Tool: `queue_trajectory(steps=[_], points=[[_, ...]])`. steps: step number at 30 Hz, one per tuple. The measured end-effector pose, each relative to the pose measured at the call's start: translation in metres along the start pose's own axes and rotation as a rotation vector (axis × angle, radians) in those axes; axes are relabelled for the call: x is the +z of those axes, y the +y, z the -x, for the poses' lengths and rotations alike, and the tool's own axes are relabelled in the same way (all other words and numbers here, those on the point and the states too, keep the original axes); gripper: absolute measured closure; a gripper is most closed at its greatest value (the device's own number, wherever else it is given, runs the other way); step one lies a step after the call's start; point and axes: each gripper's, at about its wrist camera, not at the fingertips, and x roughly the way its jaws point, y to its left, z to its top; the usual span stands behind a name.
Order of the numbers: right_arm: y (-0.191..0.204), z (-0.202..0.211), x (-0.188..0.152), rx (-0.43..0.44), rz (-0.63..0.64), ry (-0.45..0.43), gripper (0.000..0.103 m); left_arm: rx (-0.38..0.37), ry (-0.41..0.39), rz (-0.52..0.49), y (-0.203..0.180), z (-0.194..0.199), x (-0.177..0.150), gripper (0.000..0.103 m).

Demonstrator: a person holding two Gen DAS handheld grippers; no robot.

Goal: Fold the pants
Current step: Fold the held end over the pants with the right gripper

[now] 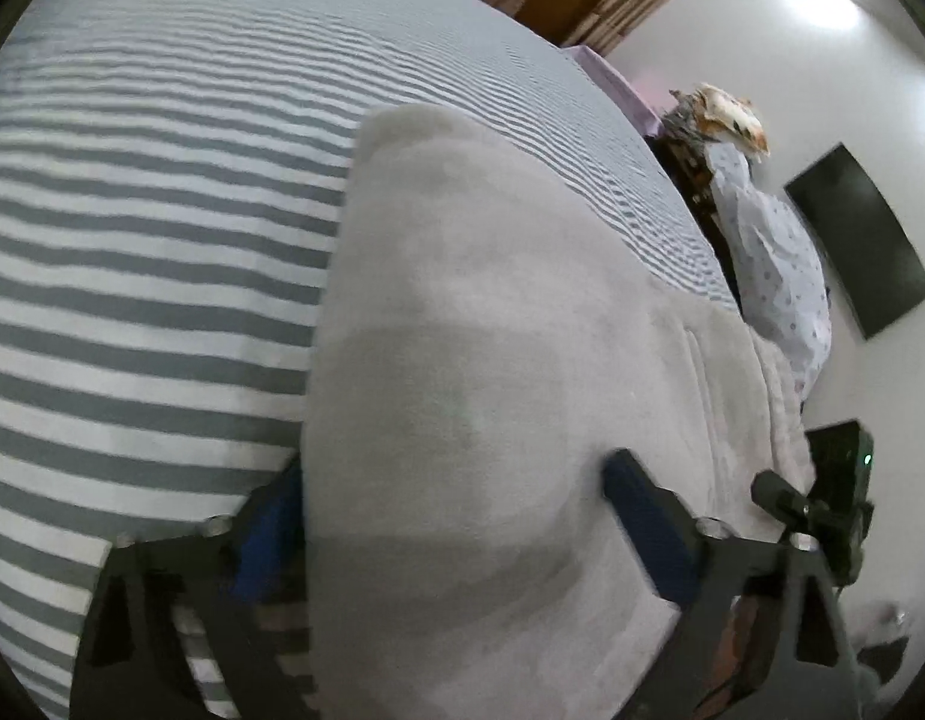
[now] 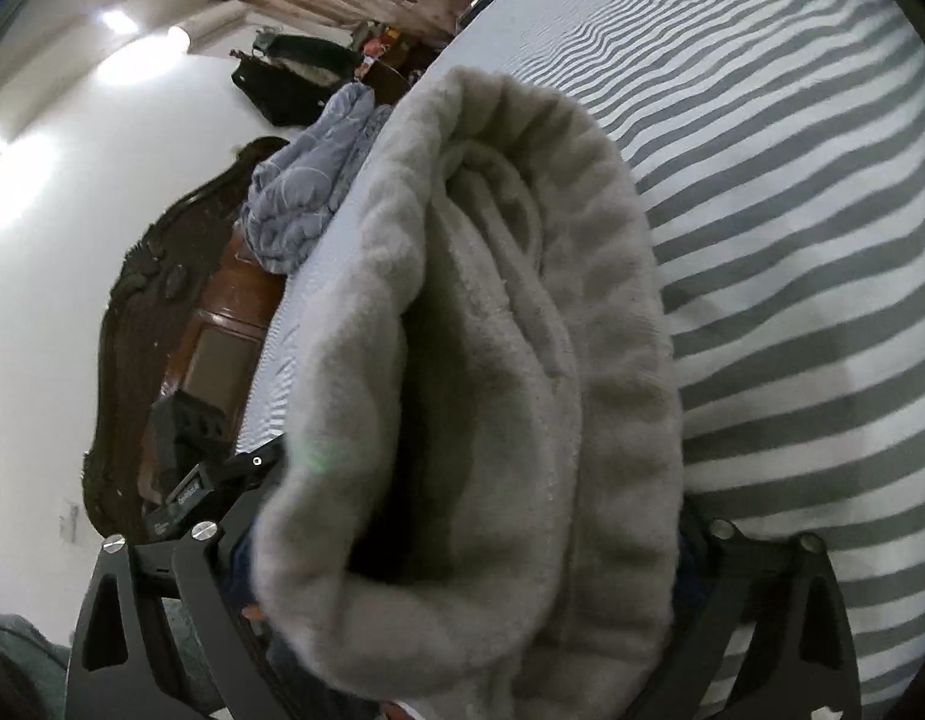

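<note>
The pants (image 1: 462, 312) are light grey fleece and lie on a grey and white striped bed sheet (image 1: 138, 192). In the left wrist view they fill the middle, folded flat. My left gripper (image 1: 456, 492) stands wide open over them, its blue-padded fingers (image 1: 636, 498) on either side of the cloth. In the right wrist view the ribbed waistband end of the pants (image 2: 510, 312) bulges up between my right gripper's fingers and hides them. My right gripper (image 2: 462, 546) sits around that end with its arms spread; I cannot tell whether it grips the cloth.
The striped sheet (image 2: 792, 240) spreads to the right. A dark carved wooden headboard (image 2: 162, 312) and a blue patterned quilt (image 2: 306, 198) lie at the bed's left edge. A dotted pillow (image 1: 774, 264) and a black wall screen (image 1: 858, 240) are at the right.
</note>
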Motion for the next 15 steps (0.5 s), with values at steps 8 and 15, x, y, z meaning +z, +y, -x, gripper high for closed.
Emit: queue_trajectory(steps=[8, 15], points=[[-0.003, -0.001, 0.002, -0.061, -0.078, 0.001, 0.045, 0.004, -0.012, 0.013, 0.005, 0.008, 0.002, 0.05], [0.025, 0.007, 0.003, -0.113, -0.079, -0.047, 0.058, 0.064, -0.028, -0.025, -0.007, 0.024, 0.0, 0.067]])
